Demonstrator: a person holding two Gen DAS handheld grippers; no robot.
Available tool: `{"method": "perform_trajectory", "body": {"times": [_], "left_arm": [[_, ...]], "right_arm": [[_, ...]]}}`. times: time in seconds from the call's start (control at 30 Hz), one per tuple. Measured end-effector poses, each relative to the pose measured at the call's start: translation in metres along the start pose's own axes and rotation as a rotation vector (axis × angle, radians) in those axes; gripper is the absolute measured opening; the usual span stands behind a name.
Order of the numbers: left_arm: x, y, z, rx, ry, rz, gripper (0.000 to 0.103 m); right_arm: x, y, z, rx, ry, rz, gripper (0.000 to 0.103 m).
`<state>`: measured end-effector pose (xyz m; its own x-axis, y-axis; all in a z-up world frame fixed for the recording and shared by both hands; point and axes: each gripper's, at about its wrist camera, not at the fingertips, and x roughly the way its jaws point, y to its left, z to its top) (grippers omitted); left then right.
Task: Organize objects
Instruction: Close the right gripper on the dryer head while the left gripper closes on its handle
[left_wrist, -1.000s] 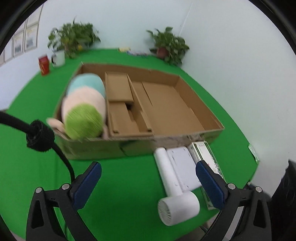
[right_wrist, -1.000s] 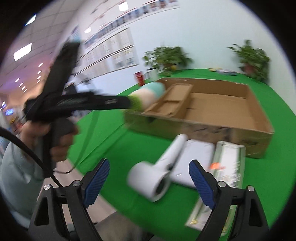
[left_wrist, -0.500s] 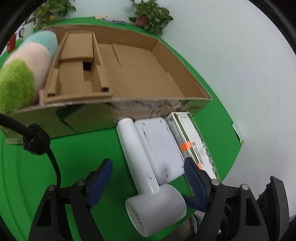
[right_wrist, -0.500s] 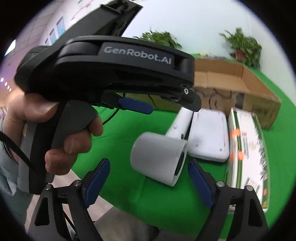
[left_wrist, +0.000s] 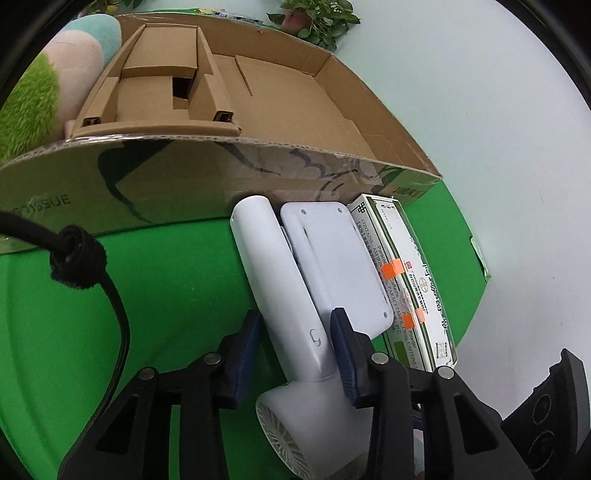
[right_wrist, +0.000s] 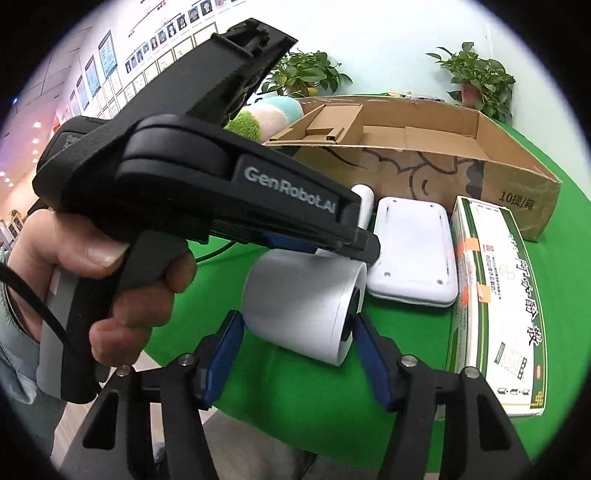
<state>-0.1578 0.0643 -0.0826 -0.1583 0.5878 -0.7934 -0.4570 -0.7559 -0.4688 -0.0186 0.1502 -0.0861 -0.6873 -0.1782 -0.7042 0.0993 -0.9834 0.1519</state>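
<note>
A white hair dryer (left_wrist: 284, 280) lies on the green tablecloth (left_wrist: 166, 295) in front of the cardboard box (left_wrist: 147, 184). My left gripper (left_wrist: 297, 332) is closing, and its blue pads sit against both sides of the dryer's handle. In the right wrist view the dryer's round head (right_wrist: 299, 306) is between the pads of my right gripper (right_wrist: 297, 328), which is also closing and touches both ends. A hand (right_wrist: 110, 280) holds the left tool's black body (right_wrist: 221, 184) above the head.
A flat white device (left_wrist: 332, 258) and a green-and-white medicine box (left_wrist: 410, 280) lie right of the dryer, against the box wall. A plush toy (left_wrist: 48, 81) fills the box's left end. Potted plants (right_wrist: 476, 81) stand behind. The table's edge runs close on the right.
Both grippers came down onto the hair dryer. The left jaws narrowed from wide open onto the handle, and the right jaws narrowed around the head.
</note>
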Motion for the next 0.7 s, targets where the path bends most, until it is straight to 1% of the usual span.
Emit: {"method": "perform_trajectory", "body": {"times": [0.13, 0.3, 0.43, 0.53, 0.63, 0.7], "left_arm": [[-0.001, 0.003, -0.005, -0.024, -0.013, -0.006, 0.036], [-0.008, 0.006, -0.007, -0.043, -0.025, -0.005, 0.034], [-0.012, 0.005, -0.007, -0.061, -0.045, 0.018, 0.032], [-0.014, 0.002, -0.007, -0.068, -0.053, 0.02, 0.03], [-0.02, -0.004, -0.009, -0.062, -0.072, 0.013, 0.028], [-0.025, -0.006, -0.009, -0.059, -0.081, 0.016, 0.028]], "right_arm": [[0.004, 0.001, -0.002, -0.024, 0.021, -0.001, 0.06], [0.007, 0.002, -0.001, -0.039, 0.018, -0.006, 0.059], [0.005, 0.007, -0.006, -0.043, 0.014, -0.003, 0.059], [0.005, 0.006, -0.007, -0.042, 0.012, 0.003, 0.059], [0.007, 0.002, -0.006, -0.018, 0.03, 0.02, 0.059], [0.008, 0.005, -0.005, -0.031, 0.046, 0.006, 0.059]]}}
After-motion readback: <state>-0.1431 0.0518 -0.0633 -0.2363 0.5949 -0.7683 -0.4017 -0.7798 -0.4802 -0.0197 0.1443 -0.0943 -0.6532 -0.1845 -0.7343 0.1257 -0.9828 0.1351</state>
